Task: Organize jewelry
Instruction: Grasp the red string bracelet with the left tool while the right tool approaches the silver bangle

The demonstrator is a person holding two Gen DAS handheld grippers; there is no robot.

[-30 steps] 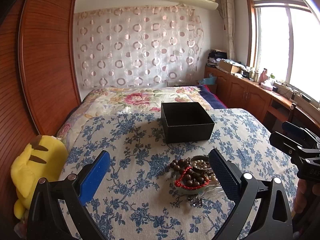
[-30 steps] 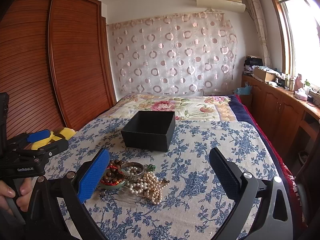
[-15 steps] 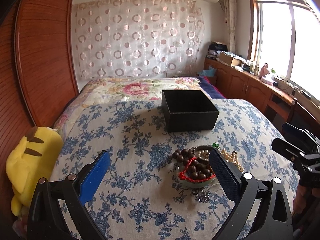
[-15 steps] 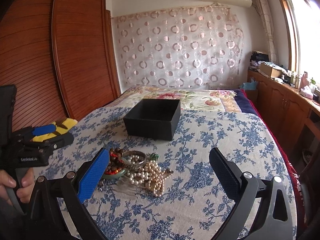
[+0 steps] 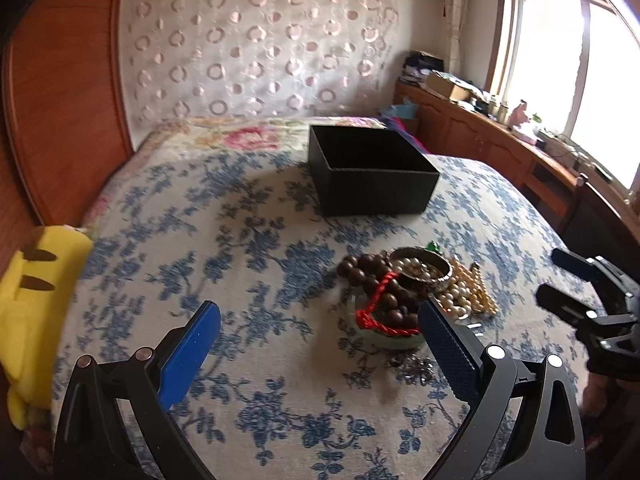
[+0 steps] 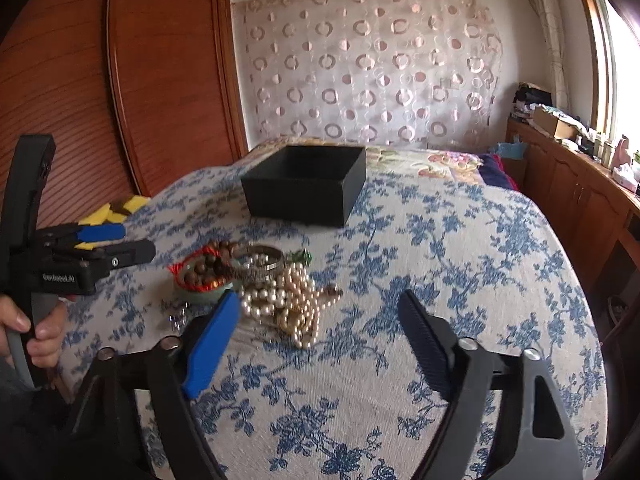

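Note:
A pile of jewelry lies on the blue-flowered bedspread: brown wooden beads with a red cord [image 5: 382, 304] [image 6: 204, 270], a silver bangle [image 5: 422, 270] [image 6: 260, 262], a pearl necklace [image 5: 464, 288] [image 6: 292, 300] and a pale green bangle [image 5: 380, 340]. An open, empty black box [image 5: 372, 176] [image 6: 306, 184] stands behind the pile. My left gripper [image 5: 320, 320] is open and empty, its right finger beside the beads. My right gripper [image 6: 320, 310] is open and empty, its left finger next to the pearls.
A yellow plush toy [image 5: 32, 300] lies at the bed's left edge by the wooden wardrobe [image 6: 120, 80]. A wooden cabinet [image 5: 500, 148] with clutter runs under the window on the right. The bed drops off at the right.
Both grippers have moved forward and tilted down toward the jewelry pile, which now looks larger and closer. Both stay open.

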